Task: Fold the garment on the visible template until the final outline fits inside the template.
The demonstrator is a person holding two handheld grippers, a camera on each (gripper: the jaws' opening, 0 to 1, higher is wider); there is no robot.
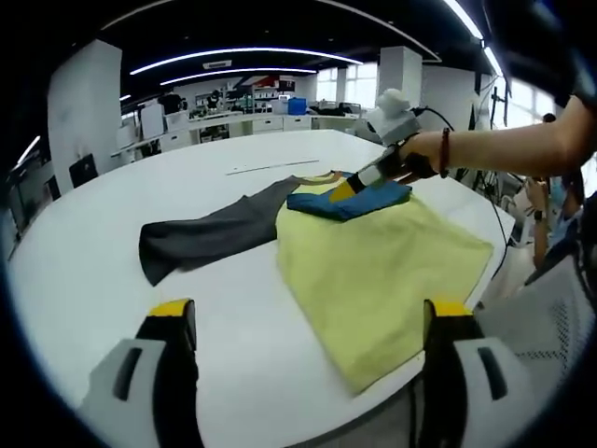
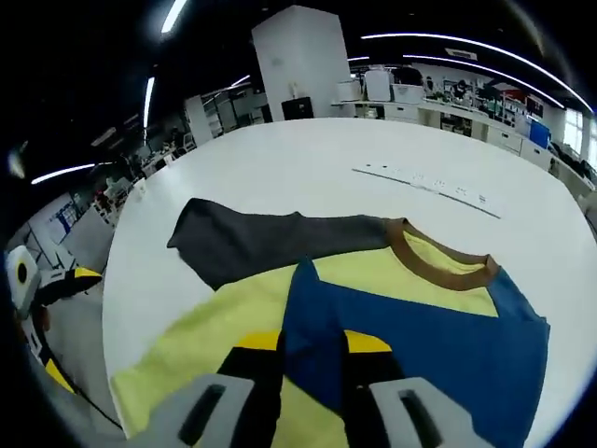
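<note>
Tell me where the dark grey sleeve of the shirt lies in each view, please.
Left gripper view: the dark grey sleeve lies left of centre, stretching left from the yellow body.
Right gripper view: it lies upper left of centre.
Shared landmark: the brown collar.

Right gripper (image 2: pixel 312 359) clamped on the blue sleeve (image 2: pixel 317 327); left gripper (image 1: pixel 303 322) spread, hovering short of the garment (image 1: pixel 373 271).
</note>
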